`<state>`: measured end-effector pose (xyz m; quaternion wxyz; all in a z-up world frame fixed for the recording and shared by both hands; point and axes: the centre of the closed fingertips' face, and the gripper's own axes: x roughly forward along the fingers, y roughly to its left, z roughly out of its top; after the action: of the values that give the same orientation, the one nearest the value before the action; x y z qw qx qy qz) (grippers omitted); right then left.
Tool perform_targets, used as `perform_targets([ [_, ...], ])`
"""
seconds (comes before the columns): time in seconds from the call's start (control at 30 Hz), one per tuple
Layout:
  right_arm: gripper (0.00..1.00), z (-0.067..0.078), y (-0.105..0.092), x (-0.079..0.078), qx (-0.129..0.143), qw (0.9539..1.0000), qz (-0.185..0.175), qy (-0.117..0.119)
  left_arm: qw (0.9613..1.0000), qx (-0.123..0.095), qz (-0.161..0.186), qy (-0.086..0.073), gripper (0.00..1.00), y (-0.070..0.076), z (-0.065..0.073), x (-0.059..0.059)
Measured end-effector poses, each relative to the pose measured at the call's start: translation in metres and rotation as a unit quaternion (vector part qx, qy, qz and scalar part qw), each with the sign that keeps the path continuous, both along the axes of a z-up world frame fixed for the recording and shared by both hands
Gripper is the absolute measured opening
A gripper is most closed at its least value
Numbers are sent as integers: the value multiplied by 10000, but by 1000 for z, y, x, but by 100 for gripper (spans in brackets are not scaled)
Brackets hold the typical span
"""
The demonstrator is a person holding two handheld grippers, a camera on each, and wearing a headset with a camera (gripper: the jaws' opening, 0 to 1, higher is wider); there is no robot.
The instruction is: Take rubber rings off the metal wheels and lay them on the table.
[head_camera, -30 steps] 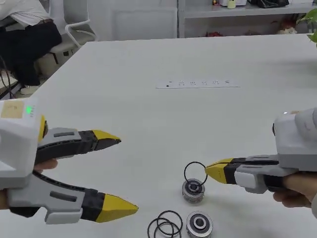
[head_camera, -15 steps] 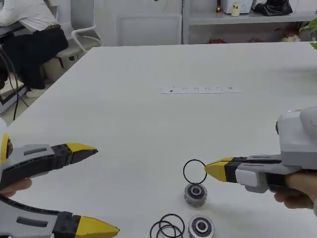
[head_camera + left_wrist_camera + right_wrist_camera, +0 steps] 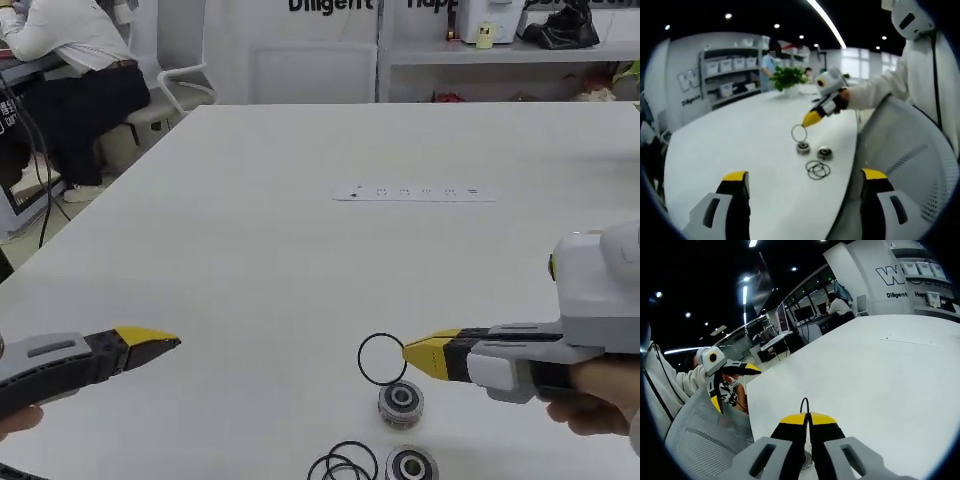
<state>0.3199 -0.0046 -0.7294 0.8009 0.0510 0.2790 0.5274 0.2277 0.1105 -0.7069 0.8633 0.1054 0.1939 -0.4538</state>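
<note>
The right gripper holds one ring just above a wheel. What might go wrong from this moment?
1. The right gripper pinches the rubber ring at one spot only, so it may slip out and drop back onto the wheel below it.
2. The laid rings lie near the edge of the table; a ring set down there carelessly might roll off.

Left claw (image 3: 804, 175) and right claw (image 3: 408, 352), each with yellow tips, a black mid-section, grey shell and white housing. The person wears a white long-sleeved top (image 3: 926, 95); its sleeve (image 3: 875, 92) reaches the wrist.
</note>
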Motion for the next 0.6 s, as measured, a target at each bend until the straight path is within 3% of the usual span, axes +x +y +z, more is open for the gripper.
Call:
perform_targets([
  [0.6, 0, -16, 19, -24, -211, 9980, 575, 159, 9997, -75, 211, 124, 94, 8, -8, -7],
])
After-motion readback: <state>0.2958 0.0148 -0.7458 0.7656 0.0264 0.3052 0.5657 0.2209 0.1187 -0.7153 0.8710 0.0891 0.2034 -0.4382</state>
